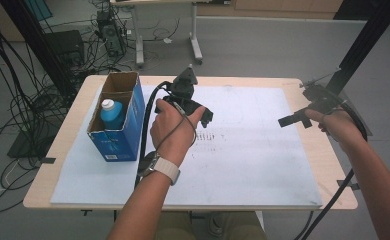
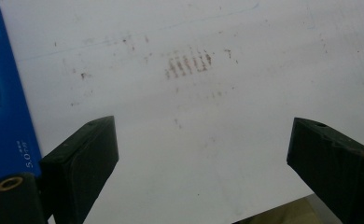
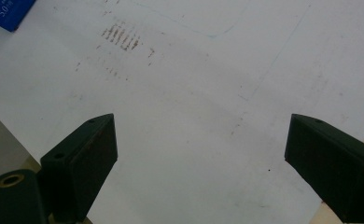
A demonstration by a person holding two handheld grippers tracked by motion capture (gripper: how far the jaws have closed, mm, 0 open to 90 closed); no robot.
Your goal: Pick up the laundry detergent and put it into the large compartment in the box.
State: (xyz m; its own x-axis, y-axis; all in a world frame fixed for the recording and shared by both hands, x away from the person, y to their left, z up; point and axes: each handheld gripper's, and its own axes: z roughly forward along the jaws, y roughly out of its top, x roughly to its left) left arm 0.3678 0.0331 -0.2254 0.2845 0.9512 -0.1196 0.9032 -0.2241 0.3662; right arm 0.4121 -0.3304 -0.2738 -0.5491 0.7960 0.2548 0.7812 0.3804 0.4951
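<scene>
An open blue cardboard box [image 1: 118, 127] stands on the left of the white board [image 1: 243, 165], and a blue bottle with a white cap [image 1: 111, 112] sits upright inside it. My left gripper [image 1: 195, 107] hovers just right of the box, held from above by a hand; in the left gripper view it [image 2: 201, 158] is open with nothing between the jaws, and the box's blue side [image 2: 3, 107] shows at the left edge. My right gripper [image 1: 303, 112] is at the board's right edge, open and holding nothing [image 3: 201, 158].
The white board lies on a wooden table [image 1: 63, 145]. Brown smudge marks [image 1: 210, 137] stain the board's middle. Cables, a dark case [image 1: 110, 32] and a desk's white legs [image 1: 195, 42] are on the floor beyond the far edge. A black frame post [image 1: 363, 45] rises at the right.
</scene>
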